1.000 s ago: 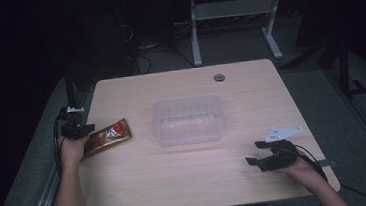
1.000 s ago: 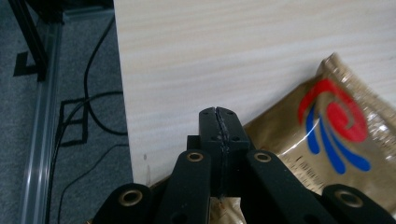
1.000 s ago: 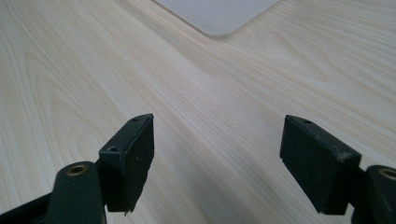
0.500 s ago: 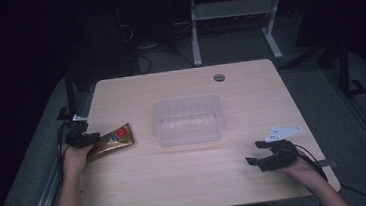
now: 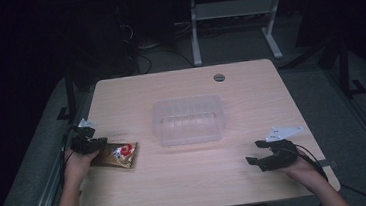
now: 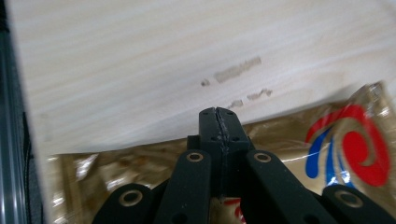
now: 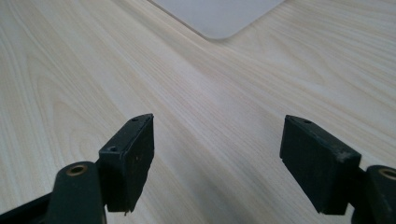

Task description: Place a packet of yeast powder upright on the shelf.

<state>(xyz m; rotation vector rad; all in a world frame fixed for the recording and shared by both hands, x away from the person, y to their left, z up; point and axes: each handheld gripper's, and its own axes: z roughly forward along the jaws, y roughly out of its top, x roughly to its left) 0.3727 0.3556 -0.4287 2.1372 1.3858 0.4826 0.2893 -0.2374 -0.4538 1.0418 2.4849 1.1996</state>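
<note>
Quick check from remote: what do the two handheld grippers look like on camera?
Both are black. The left gripper and right gripper each carry a grey three-cornered plate on top. Flat rectangular pads, brass-ringed pivot holes in the linkage. A black cable trails from the right one. Forearms bare.

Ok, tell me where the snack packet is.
In the high view the packet lies near the table's left edge, at the left gripper, left of the clear tub. The left gripper view shows it under the shut jaws.

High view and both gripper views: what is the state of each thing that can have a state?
Left gripper: jaws shut on the packet.
Right gripper: jaws open, nothing between them, above bare table.
Packet: sealed, lying flat near the table's left edge.
Container: clear, empty, no lid on it.
</note>
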